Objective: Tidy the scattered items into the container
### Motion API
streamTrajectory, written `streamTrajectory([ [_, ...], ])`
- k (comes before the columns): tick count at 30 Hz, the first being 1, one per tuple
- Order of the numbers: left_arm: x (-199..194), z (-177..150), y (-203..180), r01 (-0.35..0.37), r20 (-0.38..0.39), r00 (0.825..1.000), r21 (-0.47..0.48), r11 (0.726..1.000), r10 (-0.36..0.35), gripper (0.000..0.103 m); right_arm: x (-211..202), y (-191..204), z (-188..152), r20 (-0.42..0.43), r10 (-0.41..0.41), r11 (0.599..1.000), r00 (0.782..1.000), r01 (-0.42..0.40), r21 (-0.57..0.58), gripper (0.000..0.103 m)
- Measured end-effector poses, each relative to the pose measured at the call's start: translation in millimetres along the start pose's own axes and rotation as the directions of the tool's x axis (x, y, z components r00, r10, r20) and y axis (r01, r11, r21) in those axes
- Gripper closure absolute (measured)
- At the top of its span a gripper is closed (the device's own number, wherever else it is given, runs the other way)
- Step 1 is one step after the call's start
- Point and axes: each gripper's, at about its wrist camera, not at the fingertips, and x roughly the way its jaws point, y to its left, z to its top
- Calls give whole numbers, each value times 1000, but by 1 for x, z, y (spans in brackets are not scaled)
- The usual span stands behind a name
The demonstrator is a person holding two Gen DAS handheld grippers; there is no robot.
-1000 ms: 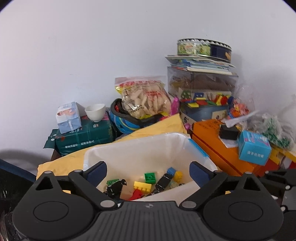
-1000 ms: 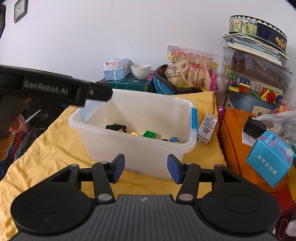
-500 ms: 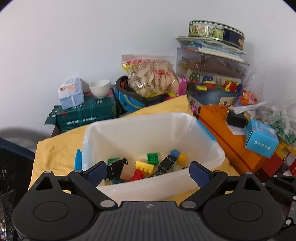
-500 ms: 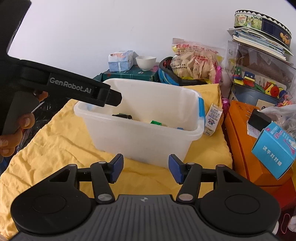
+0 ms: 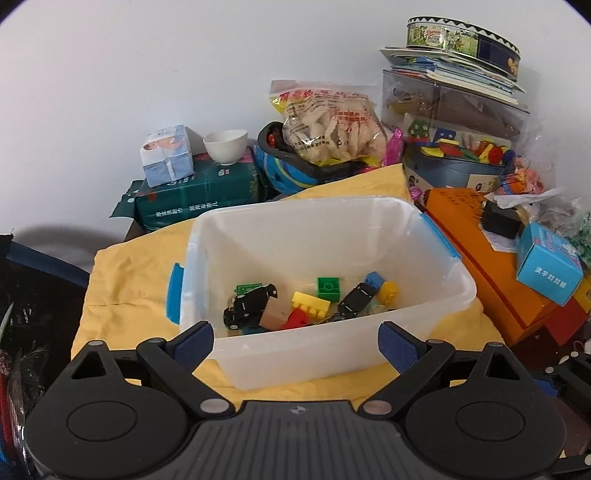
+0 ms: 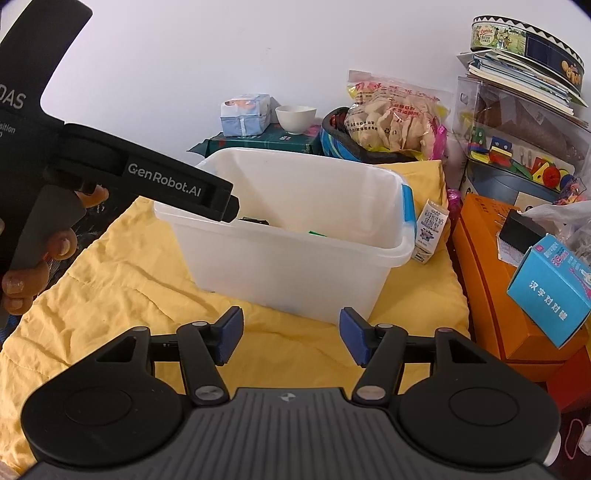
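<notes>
Hovering empty, both grippers face the toy-filled container (image 5: 332, 236).

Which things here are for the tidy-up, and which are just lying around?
For the job: the clear plastic bin, the toy blocks and cars already in it, the small milk carton standing beside it.

Just lying about: white cup, snack bag, round tin, blue box.
</notes>
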Motion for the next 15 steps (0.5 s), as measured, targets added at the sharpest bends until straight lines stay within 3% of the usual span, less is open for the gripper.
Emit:
streamTrajectory([
  [7, -3, 0, -2, -21, -3, 1000, 10, 1000, 21, 6, -1, 1, 6, 14, -7, 1000, 1000, 8, -6, 39],
  [15, -2, 3, -1, -47, -11, 999, 25, 999, 47, 6, 11, -12, 37, 10, -41, 999, 999, 41, 1, 34],
])
